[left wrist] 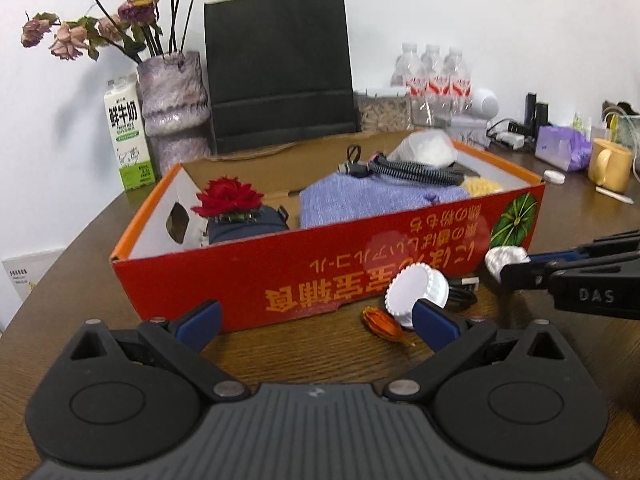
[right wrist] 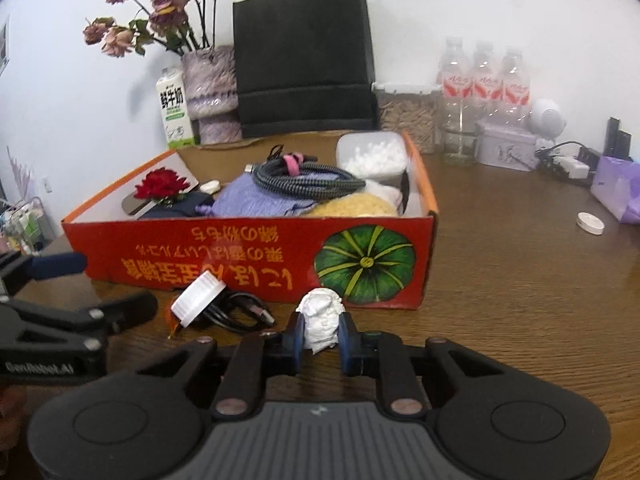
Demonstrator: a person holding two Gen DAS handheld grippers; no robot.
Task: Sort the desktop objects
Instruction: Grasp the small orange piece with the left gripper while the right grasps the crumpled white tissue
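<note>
Right wrist view shows the right gripper (right wrist: 320, 336) clenched on a crumpled white paper wad (right wrist: 322, 318), its blue pads pressing the wad from both sides just in front of the red cardboard box (right wrist: 248, 256), near the green pumpkin picture on the box's front wall. The wad sits low, at or just above the wooden table (right wrist: 520, 280); whether it still touches the wood I cannot tell.

To the left of the wad, also in front of the box, lie a white ribbed cap (right wrist: 198, 298), a black coiled cable (right wrist: 240, 312) and a small orange dried flower (left wrist: 382, 322). The left gripper (left wrist: 316, 320) is released, jaws spread wide, with its right pad right by the cap and nothing between the pads.

Inside the box already sit a red rose (right wrist: 160, 186), a purple knitted cloth (right wrist: 256, 200), a braided cable bundle (right wrist: 304, 176) and a lidded tub of cotton pieces (right wrist: 372, 156).

Judging by this, the step in hand is the pickup of the wad, with the grasp made and the lift still to come. The next move seems to call for raising the wad clear of the box's front wall, carrying it over the rim and letting go above a free spot. A gentle hold should suffice, since crumpled paper is light and gives under pressure.
</note>
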